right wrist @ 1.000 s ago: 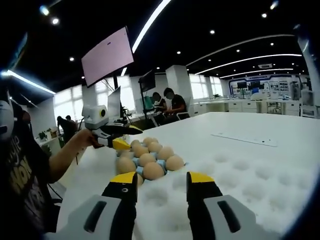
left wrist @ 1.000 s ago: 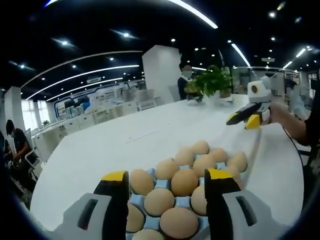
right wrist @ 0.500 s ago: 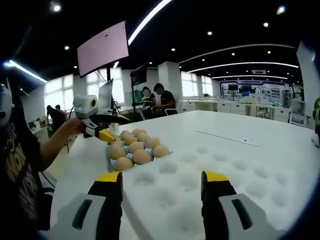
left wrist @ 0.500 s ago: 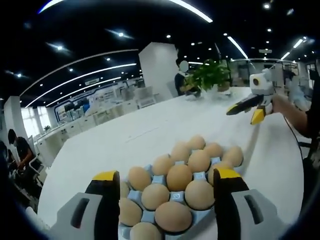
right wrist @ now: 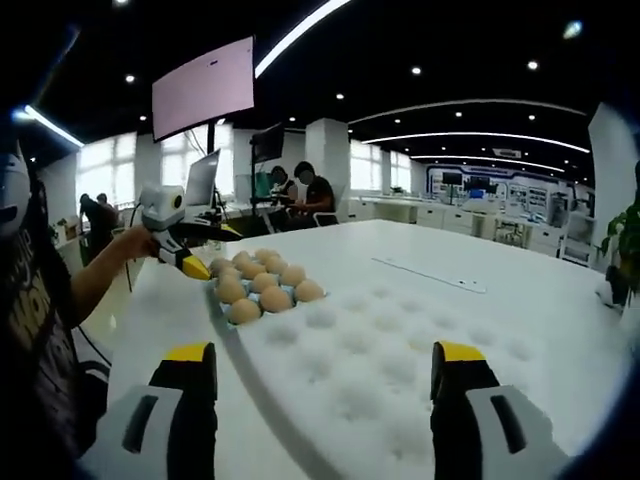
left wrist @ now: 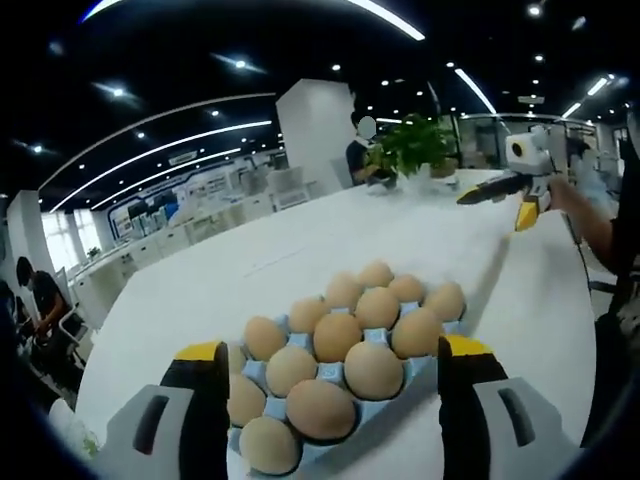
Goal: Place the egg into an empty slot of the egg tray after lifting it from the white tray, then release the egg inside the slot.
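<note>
A blue egg tray (left wrist: pixel 390 412) holds several brown eggs (left wrist: pixel 373 368) just beyond my left gripper (left wrist: pixel 332 348), which stands wide open above its near edge with nothing between its fingers. In the right gripper view my right gripper (right wrist: pixel 322 352) is also wide open and holds nothing, low over a white tray (right wrist: pixel 400 340) of bare dimples. The eggs (right wrist: pixel 262 283) sit at that tray's far left end, with the left gripper (right wrist: pixel 195 245) open over them. In the left gripper view, the right gripper (left wrist: pixel 510 190) hangs open at the upper right, held by a hand.
Both trays lie on a long white table (left wrist: pixel 250 270). A potted plant (left wrist: pixel 410 150) stands at its far end. A person's arm (right wrist: pixel 90 280) reaches in from the left. A monitor (right wrist: pixel 205 95) hangs behind, and people sit at desks beyond.
Both grippers have opened wider. The left one has drawn back, so more of the egg tray shows. The right one has pulled back over the white tray.
</note>
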Demonstrator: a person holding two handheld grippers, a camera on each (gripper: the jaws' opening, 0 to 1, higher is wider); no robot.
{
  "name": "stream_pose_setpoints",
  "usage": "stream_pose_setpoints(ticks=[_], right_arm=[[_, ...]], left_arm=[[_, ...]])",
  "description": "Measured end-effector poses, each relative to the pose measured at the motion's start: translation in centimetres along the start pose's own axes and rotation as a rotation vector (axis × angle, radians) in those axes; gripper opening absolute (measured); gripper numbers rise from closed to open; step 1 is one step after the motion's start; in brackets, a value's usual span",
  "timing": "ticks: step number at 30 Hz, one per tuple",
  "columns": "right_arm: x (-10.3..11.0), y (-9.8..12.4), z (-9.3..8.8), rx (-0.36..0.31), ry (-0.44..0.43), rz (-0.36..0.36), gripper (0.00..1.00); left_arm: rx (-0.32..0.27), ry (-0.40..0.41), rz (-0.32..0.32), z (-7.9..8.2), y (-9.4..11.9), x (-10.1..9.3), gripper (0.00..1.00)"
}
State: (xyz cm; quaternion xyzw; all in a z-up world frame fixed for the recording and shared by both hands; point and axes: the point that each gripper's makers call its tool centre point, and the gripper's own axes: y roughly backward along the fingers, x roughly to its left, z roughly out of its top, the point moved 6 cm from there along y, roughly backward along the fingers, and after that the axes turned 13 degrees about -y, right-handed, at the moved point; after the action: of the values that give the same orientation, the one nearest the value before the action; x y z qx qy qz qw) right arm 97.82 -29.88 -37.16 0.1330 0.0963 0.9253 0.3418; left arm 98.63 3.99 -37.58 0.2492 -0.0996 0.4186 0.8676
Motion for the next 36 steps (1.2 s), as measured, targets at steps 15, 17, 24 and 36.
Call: stream_pose_setpoints(ticks=[15, 17, 24, 36], right_arm=[[-1.2, 5.0, -0.4, -0.03, 0.006, -0.075, 1.0], [-1.2, 5.6, -0.3, -0.037, 0.012, -0.081, 1.0], [-0.8, 7.9, 0.1, -0.08, 0.018, -0.113, 1.0], [-0.6, 9.7, -0.6, -0.11, -0.014, -0.176, 1.0]], left_arm=[[0.021, 0.063, 0.02, 0.1, 2.8, -2.1, 1.0], [0.02, 0.07, 0.024, 0.1, 3.1, -2.3, 1.0], [0.016, 0.1, 0.046, -0.1, 4.2, -3.4, 1.0], [0.042, 0.155, 0.055, -1.6, 4.6, -4.1, 1.0]])
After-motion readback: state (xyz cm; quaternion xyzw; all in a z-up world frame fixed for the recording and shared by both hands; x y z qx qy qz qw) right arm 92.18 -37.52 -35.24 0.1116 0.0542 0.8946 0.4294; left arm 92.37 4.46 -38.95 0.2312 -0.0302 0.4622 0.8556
